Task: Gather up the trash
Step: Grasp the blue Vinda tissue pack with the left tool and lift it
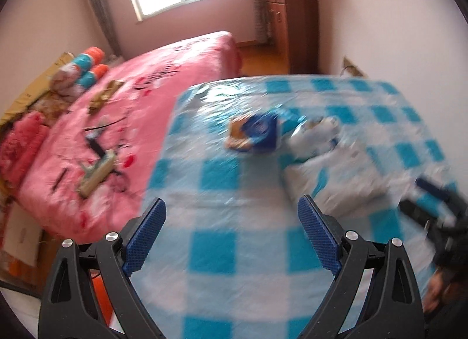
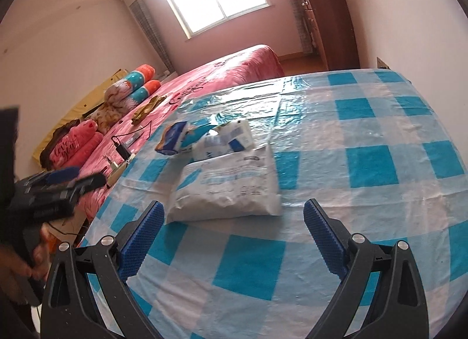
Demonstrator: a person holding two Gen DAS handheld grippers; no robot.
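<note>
Left wrist view, blurred: the left gripper (image 1: 231, 231) hangs over the bench (image 1: 222, 251) with its blue-and-white checked cover, fingers (image 1: 146, 236) spread wide and holding nothing. The trash lies ahead of it: a blue wrapper (image 1: 257, 134), a crumpled white packet (image 1: 316, 134) beside it, and a white bag (image 1: 336, 181) nearer the right finger. A pink bed (image 1: 131, 111) lies at left.

Right wrist view: the right gripper (image 2: 232, 233) has its fingers (image 2: 324, 236) spread, nothing between them. The white bag (image 2: 225, 190) lies just ahead, near the left finger; the blue wrapper (image 2: 174, 137) and crumpled white packet (image 2: 225, 137) lie beyond it, touching.
</note>
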